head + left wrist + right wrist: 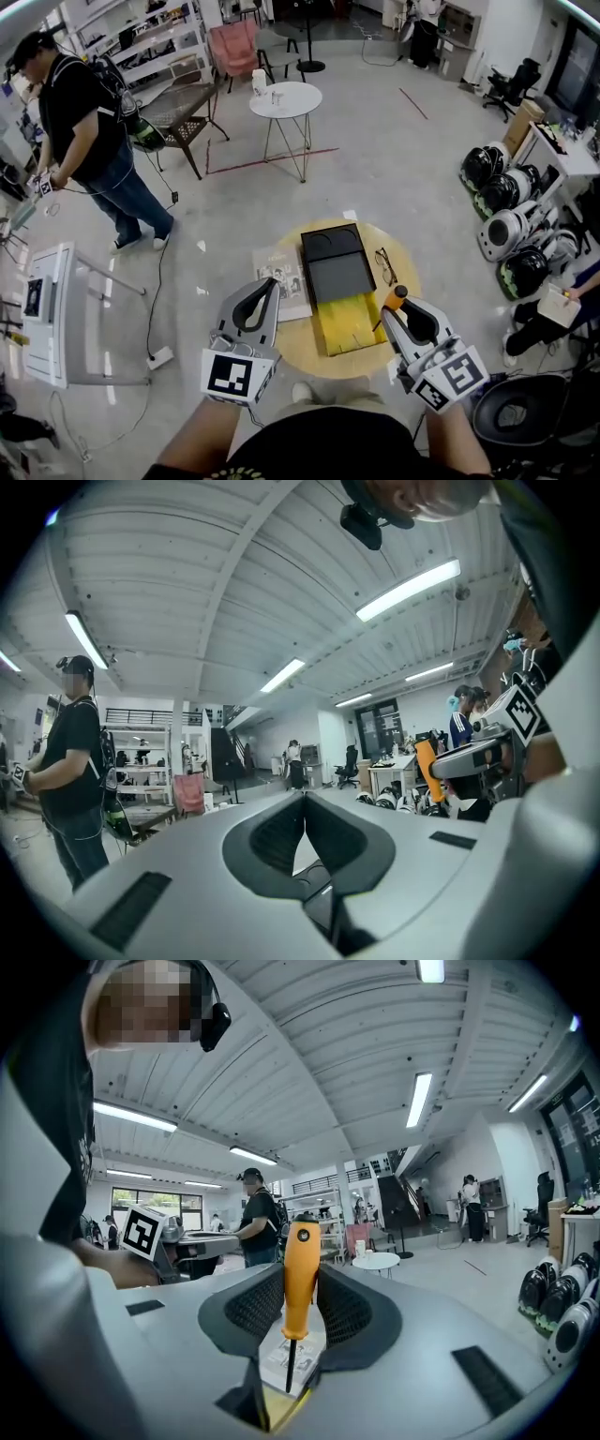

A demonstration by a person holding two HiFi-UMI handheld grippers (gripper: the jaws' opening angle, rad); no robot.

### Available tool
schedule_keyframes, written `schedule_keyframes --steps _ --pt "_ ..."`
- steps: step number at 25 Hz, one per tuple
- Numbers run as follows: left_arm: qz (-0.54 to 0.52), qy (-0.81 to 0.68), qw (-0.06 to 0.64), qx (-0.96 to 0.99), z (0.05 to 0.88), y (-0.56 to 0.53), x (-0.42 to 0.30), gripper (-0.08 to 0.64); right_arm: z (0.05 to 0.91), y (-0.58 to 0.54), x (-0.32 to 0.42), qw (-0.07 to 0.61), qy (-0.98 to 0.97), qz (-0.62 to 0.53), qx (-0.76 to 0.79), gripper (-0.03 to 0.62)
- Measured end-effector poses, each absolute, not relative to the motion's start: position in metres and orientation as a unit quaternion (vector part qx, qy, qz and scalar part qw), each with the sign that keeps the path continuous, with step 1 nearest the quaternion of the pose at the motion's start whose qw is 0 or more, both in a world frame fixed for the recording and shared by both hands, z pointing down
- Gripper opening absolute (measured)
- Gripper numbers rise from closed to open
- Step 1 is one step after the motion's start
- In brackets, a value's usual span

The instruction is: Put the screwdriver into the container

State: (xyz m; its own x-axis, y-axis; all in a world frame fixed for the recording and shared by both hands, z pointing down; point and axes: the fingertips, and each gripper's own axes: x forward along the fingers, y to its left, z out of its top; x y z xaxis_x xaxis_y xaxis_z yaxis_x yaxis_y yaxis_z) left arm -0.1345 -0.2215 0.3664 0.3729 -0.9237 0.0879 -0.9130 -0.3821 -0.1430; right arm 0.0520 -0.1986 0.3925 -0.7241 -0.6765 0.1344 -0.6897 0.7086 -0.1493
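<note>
Screwdriver (301,1269) with an orange handle stands clamped in the right gripper (302,1283). The two ribbed black pads press on the handle from either side, so the jaws stand only as far apart as the handle is thick. The tool is upright: the handle's butt rises above the jaw tips and the thin dark shaft points down through the gap. In the head view the handle shows as an orange knob at the tips of the right gripper (398,309), which hangs over the near right part of a round wooden table (405,281).

The black container (337,277) lies in the middle of that table, open side up, with a yellow panel (349,321) at its near end. The screwdriver is outside the container, just right of the yellow panel; whether its tip touches anything cannot be told.

The left gripper (272,286) is over the near left edge of the table, above a printed sheet (284,274) that lies left of the container. Its jaws are closed tip to tip with nothing between them, as the left gripper view (305,803) shows plainly.

A pair of glasses (385,265) lies on the table to the right of the container, farther off than the right gripper.
</note>
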Motion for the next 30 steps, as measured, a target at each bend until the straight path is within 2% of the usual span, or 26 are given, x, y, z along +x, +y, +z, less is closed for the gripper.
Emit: schedule_keyframes --steps 15,30 --pt "-0.081 0.605 0.025 -0.792 0.375 -0.231 -0.118 0.017 0.434 -0.235 0.062 0.07 -0.941 0.112 0.311 0.123" --pt "-0.094 0.639 0.012 -0.763 0.385 -0.215 -0.142 0.017 0.508 -0.254 0.049 0.108 -0.934 0.17 0.295 0.123"
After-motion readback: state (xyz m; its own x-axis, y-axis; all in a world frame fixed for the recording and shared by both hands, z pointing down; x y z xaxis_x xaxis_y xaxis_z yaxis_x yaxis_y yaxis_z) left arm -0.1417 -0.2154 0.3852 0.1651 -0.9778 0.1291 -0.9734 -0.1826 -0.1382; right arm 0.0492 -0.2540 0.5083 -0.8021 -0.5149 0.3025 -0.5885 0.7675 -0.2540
